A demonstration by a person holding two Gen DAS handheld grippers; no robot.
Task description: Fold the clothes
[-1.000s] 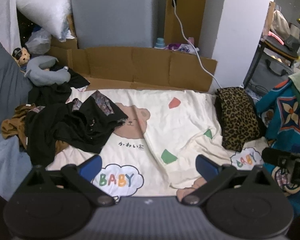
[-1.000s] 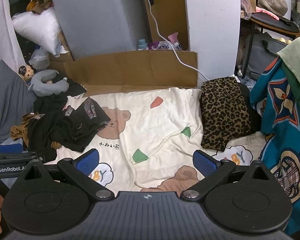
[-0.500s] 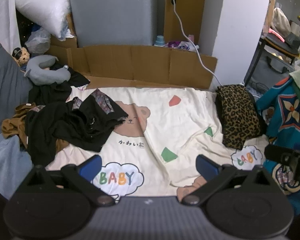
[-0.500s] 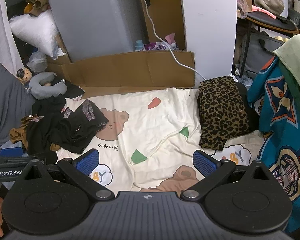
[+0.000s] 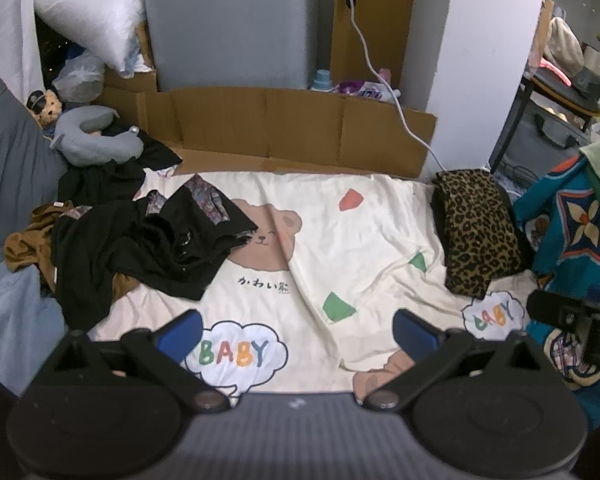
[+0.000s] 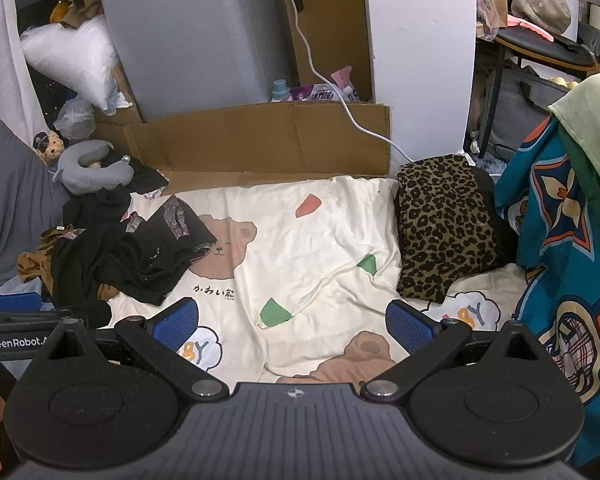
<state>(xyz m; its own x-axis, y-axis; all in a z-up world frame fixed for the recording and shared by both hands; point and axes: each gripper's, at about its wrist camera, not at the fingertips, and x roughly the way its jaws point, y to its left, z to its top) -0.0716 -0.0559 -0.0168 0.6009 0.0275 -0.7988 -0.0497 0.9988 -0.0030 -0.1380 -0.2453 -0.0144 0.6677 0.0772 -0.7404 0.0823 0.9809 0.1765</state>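
While both grippers' fingers stay spread empty, the views have lifted slightly above the black clothes (image 5: 148, 248).

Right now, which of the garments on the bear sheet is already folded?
The leopard-print garment, at the sheet's right edge: it lies as a neat rectangle, while the black clothes on the left lie crumpled in a heap.
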